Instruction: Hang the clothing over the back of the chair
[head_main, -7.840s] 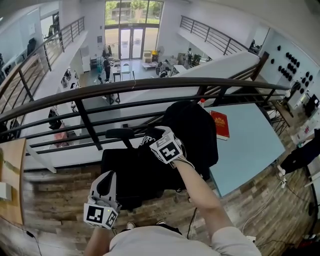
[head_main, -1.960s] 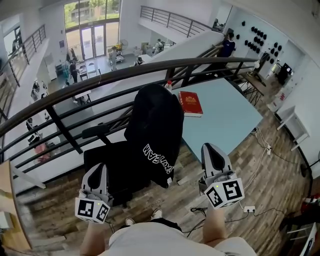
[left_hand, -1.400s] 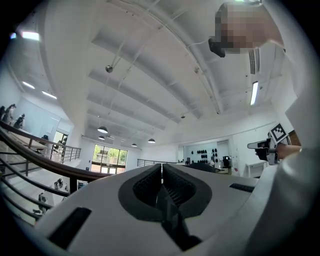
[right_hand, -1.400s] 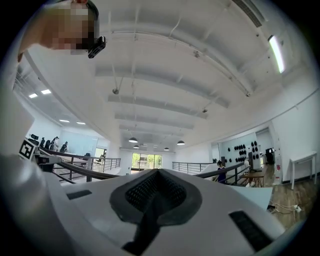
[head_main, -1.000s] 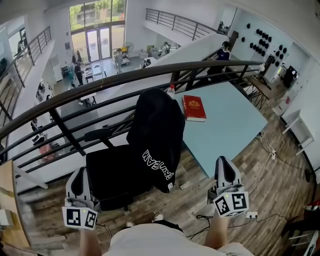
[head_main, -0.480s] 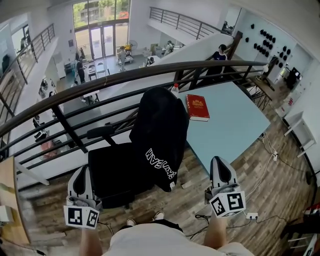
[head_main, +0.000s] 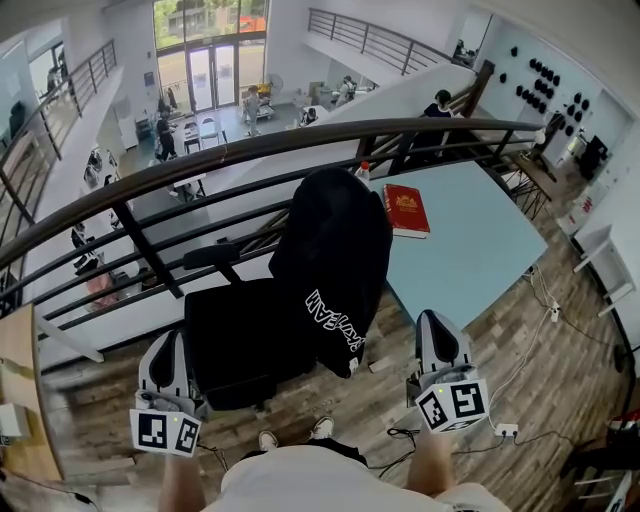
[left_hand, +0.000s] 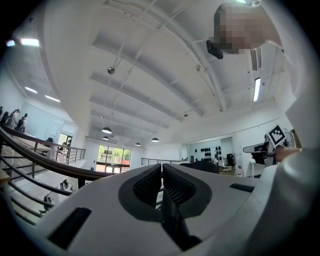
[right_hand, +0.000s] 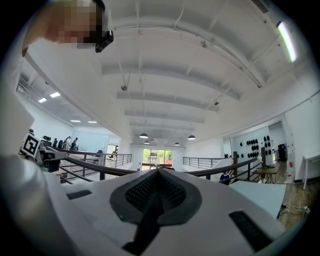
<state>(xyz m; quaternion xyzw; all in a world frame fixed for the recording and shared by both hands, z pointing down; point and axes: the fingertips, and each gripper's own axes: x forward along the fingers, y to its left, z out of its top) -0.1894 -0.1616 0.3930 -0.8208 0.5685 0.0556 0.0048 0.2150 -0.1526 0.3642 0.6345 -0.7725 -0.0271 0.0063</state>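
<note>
Only the head view shows the pale blue desk (head_main: 470, 260) and, beside it, one black chair (head_main: 235, 340). One black piece of clothing (head_main: 335, 250) with white lettering is draped over the chair's back and hangs down its near side. One red book (head_main: 405, 208) lies at the desk's far end. The left tongs (head_main: 165, 345) and right tongs (head_main: 440, 328) are held low, clear of the chair. Each gripper view shows mostly ceiling, with that pair's jaws pressed together and nothing between them.
</note>
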